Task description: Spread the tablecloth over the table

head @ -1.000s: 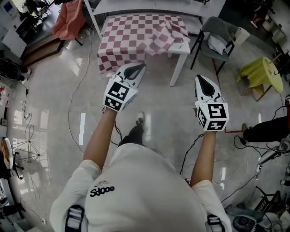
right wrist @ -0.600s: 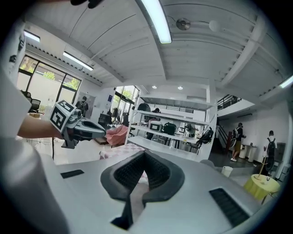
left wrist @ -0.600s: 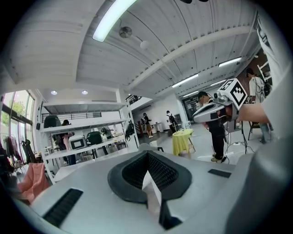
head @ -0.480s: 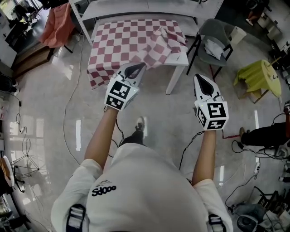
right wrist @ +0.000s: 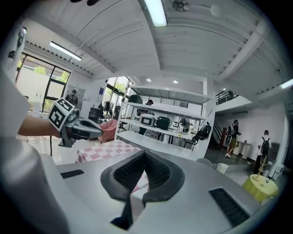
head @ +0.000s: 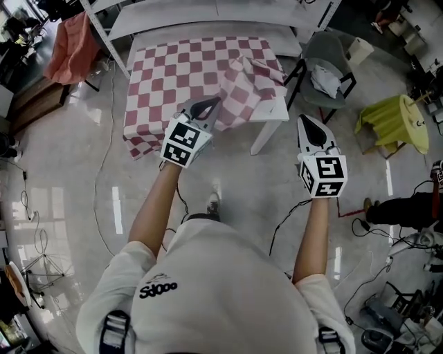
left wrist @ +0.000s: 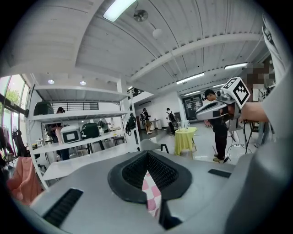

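A red-and-white checked tablecloth (head: 187,69) lies on a white table (head: 277,110). It is bunched into folds (head: 246,79) near the right front corner, which stays bare, and it hangs over the left front edge. My left gripper (head: 205,105) is shut with nothing in it, its tip in front of the table's front edge. A strip of the cloth (left wrist: 151,196) shows past its closed jaws (left wrist: 147,157). My right gripper (head: 309,122) is also shut and holds nothing, off the table's right front corner. In the right gripper view the cloth (right wrist: 105,151) lies ahead to the left, behind the left gripper (right wrist: 98,132).
A grey chair (head: 329,59) with white items stands right of the table, and a yellow-draped stand (head: 394,121) further right. An orange cloth (head: 66,38) hangs at the back left. A white shelf rack (head: 208,14) is behind the table. Cables (head: 104,173) trail over the glossy floor.
The table with its cloth has come nearer and lower in the head view as I walk toward it. Both grippers moved forward with me and stayed shut.
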{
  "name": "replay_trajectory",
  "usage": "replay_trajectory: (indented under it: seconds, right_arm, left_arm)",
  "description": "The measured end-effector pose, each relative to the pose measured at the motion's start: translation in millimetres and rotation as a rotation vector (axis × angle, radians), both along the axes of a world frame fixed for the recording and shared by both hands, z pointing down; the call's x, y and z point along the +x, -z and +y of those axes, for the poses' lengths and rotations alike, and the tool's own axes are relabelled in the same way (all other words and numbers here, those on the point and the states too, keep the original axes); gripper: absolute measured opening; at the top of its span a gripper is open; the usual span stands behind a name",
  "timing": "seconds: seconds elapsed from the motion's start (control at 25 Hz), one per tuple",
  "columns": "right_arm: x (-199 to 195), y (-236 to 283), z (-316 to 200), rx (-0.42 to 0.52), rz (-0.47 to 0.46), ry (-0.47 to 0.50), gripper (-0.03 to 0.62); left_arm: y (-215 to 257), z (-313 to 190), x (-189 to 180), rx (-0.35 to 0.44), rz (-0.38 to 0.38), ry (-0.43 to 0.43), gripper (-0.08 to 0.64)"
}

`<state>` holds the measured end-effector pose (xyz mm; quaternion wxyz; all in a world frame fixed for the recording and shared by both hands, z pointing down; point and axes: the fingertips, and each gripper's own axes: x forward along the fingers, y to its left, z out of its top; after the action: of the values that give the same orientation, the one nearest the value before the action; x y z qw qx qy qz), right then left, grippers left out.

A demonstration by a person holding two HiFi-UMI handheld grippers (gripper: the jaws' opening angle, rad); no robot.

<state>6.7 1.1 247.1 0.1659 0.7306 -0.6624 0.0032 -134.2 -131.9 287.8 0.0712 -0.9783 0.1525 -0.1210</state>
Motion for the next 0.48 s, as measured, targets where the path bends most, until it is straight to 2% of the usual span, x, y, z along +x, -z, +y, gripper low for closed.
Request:
replay_trajectory:
  seconds: [0.36,0.48]
  right_arm:
    - [37,-28,-82,-0.075,0.001,-0.024,0.023]
    - [42,-35,-103,-0.083,-0.011,-0.012,0.022]
  left_arm:
    - [-27,-77,42,-0.040,-0.037,-0.050,0.028]
    - [-38,-101,49,-0.067,-0.041,-0.043,0.026]
